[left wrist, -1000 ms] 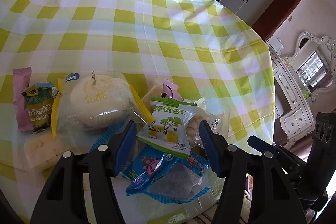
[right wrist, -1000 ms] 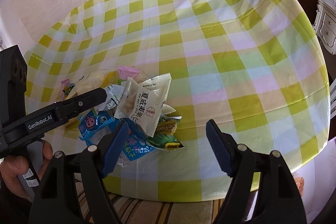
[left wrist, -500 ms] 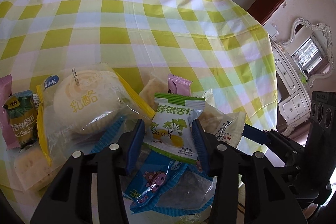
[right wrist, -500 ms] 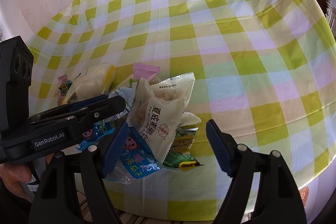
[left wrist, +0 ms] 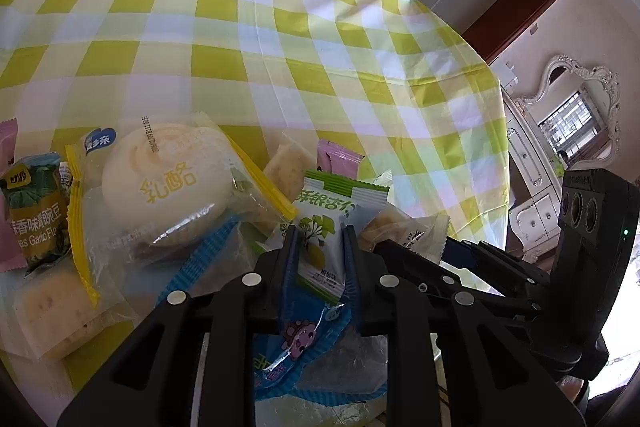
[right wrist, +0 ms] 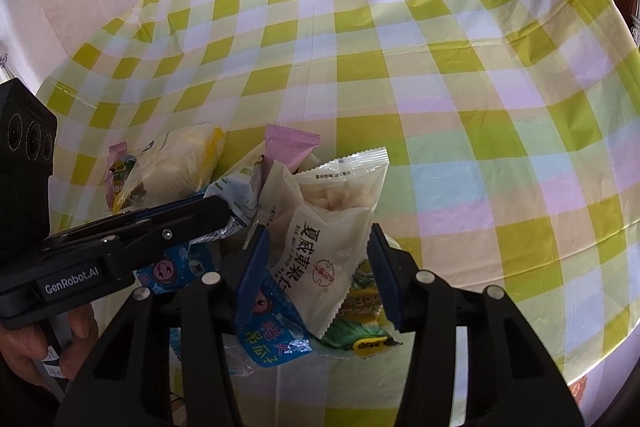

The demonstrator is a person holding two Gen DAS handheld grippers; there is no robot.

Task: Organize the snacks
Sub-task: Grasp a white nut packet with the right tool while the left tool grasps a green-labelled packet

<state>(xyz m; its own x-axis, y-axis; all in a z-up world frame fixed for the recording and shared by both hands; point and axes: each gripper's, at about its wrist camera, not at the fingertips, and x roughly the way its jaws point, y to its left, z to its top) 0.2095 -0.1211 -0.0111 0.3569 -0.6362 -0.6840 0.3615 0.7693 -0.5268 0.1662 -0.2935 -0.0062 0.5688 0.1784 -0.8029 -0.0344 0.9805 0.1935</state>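
Snack pile sits at the near edge of the worktop (left wrist: pixel 280 27), which is covered in a yellow-green checked plastic cloth.

Left hand-held gripper (left wrist: pixel 318 251): jaws closing, blue pads pressing both sides of the white-and-green ginkgo packet (left wrist: pixel 328 215). The packet stands upright between them, its top clear of the pads. Below it lies a blue cartoon-print packet (left wrist: pixel 296 339). To the left of that gripper: a clear yellow-edged bag with a round cheese bun (left wrist: pixel 168 183), a dark green garlic pea packet (left wrist: pixel 36 207), and a pale cake in a clear wrapper (left wrist: pixel 52 303).

Right hand-held gripper (right wrist: pixel 316 267): jaws closing around the white macadamia packet (right wrist: pixel 332 235). The packet sits tilted between the blue pads; whether the pads touch it yet cannot be told. A pink wrapper (right wrist: pixel 290 147) lies behind it, and a green-and-yellow packet (right wrist: pixel 360 331) beneath.

A hand (right wrist: pixel 36 343) holds the left tool's handle, at the right wrist view's left edge.
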